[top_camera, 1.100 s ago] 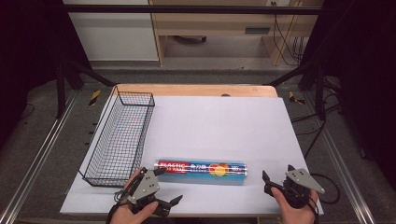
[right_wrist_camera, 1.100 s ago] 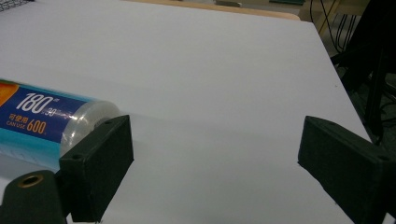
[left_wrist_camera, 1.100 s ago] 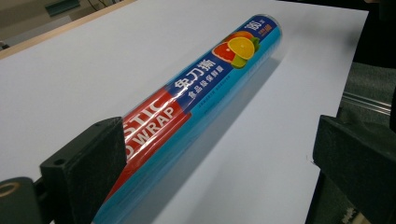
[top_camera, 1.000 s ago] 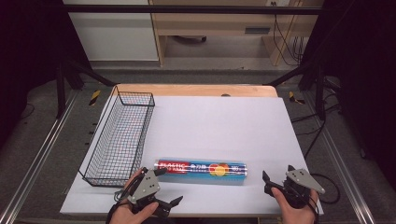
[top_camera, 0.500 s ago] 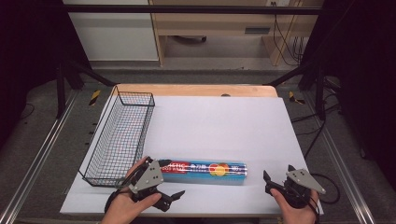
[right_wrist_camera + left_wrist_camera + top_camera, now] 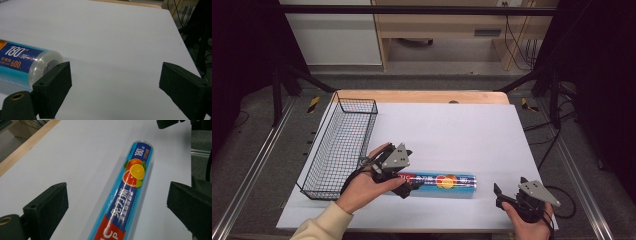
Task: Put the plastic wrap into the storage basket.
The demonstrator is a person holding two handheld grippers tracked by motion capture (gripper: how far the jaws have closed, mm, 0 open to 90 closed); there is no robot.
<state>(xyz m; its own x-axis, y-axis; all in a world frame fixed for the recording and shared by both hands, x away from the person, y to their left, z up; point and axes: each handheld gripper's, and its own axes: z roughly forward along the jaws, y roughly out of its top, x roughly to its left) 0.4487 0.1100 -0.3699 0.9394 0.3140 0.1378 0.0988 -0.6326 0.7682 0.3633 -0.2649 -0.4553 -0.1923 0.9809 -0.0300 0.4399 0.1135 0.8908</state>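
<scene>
Your left claw (image 6: 408, 186) sits over the left end of the roll of plastic wrap (image 6: 444, 181), its jaws spread wide with the roll lying between them and neither pad touching it. Through the left gripper view the roll (image 6: 125, 195) runs away from you down the middle of the gap, blue with an orange-slice print and a red band near the bottom edge. The roll lies flat on the white bench (image 6: 452, 130), lengthwise from left to right, near the front edge and just right of the black wire basket (image 6: 339, 145). That basket stands along the left side of the bench, apart from the roll.

Your right claw (image 6: 504, 195) rests near the front right corner of the bench, close to the roll's right end but clear of it. Its jaws stand wide apart too; in the right gripper view the clear capped end of the roll (image 6: 30, 66) shows just behind the left-hand jaw, and only bare bench lies between the pads.
</scene>
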